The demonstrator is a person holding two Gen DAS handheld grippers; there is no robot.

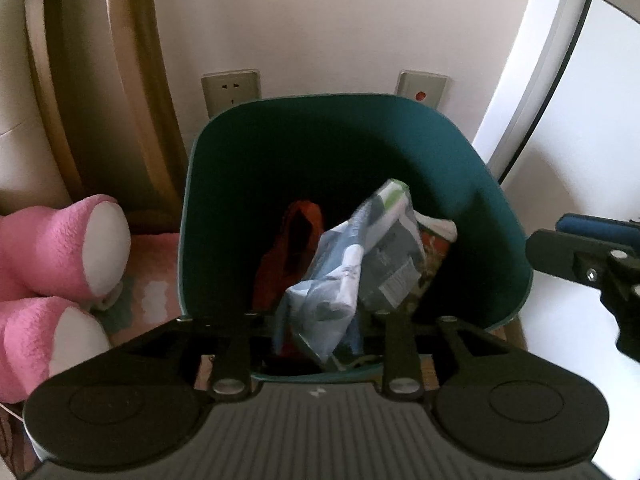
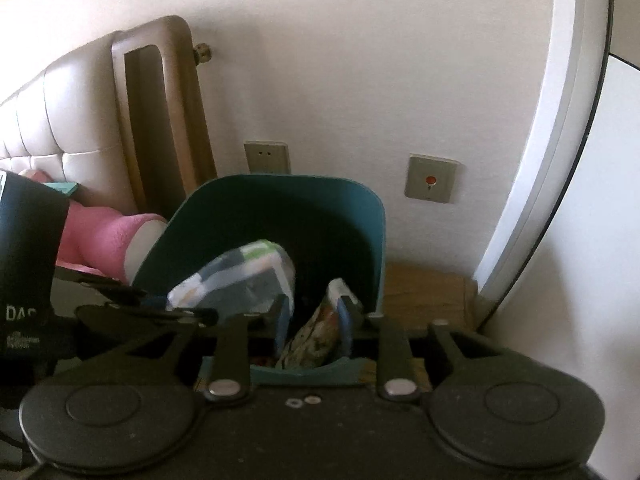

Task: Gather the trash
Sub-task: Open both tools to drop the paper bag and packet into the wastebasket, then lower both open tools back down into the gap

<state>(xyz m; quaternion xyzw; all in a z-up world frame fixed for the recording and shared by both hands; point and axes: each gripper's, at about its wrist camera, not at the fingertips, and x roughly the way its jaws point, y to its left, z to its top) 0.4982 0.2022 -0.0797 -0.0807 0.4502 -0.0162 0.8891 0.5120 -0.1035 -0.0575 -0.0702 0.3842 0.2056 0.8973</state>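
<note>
Here, both tongs hang over green bin [image 1: 472, 184] standing by wall. Left gripper [image 1: 318, 344]: jaws slightly apart, pale blue wrapper [image 1: 328, 280] between them, half inside bin; grip or mere contact, cannot tell. Right gripper [image 2: 314, 320]: blue pads spread a little, patterned packet [image 2: 316, 332] standing between them in bin, pads not clearly pressing. Red scrap [image 1: 288, 252] deeper in bin, at ten o'clock from wrapper. Pink plush toy [image 1: 60, 256] at nine o'clock of bin.

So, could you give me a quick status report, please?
Both hand-held grippers over the teal bin. Pale wrapper and patterned packet between the jaws. Nothing blocking.
</note>
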